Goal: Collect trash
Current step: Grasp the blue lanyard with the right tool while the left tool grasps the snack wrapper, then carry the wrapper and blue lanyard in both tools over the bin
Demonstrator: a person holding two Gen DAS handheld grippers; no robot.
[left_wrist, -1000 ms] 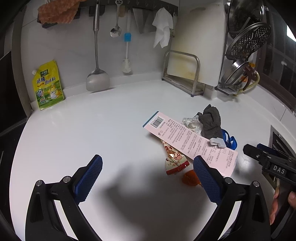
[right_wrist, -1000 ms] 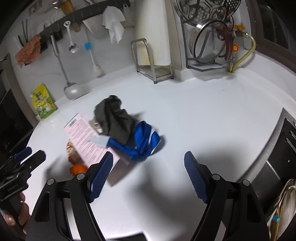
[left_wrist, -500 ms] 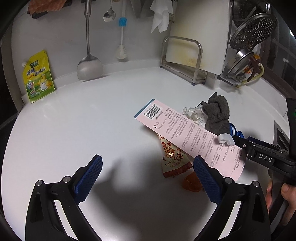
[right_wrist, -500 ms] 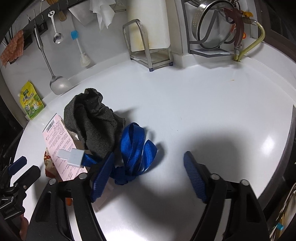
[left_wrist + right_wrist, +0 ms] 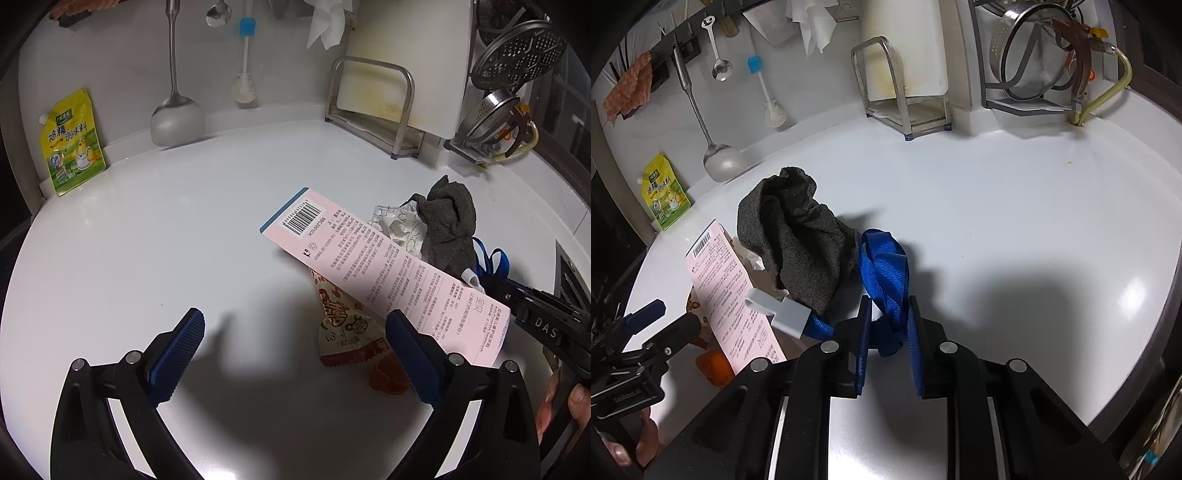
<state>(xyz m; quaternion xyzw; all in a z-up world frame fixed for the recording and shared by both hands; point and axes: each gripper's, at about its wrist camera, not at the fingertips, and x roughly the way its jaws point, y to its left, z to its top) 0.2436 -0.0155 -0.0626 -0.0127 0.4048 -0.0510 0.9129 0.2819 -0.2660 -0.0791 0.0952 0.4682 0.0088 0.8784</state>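
Since the earlier frame the right gripper point(image 5: 886, 325) has closed on the strap point(image 5: 886, 273) at lower centre, left gripper point(image 5: 295, 354) gaping, while card point(image 5: 388, 273), wrapper point(image 5: 343, 328) and cloth point(image 5: 798, 251) remain uncollected.

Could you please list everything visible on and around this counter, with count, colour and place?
Card: 1, pink, mid counter, over the wrapper.
Snack wrapper: 1, red-white, under card.
Orange scrap: 1, beside wrapper.
Cloth: 1, grey, crumpled behind strap.
Strap: 1, blue, in right gripper.
Pouch: 1, yellow, against back wall.
Spatula: 1, steel, hanging.
Cutting board: 1, white, in rack.
Left gripper: open.
Right gripper: shut on strap.
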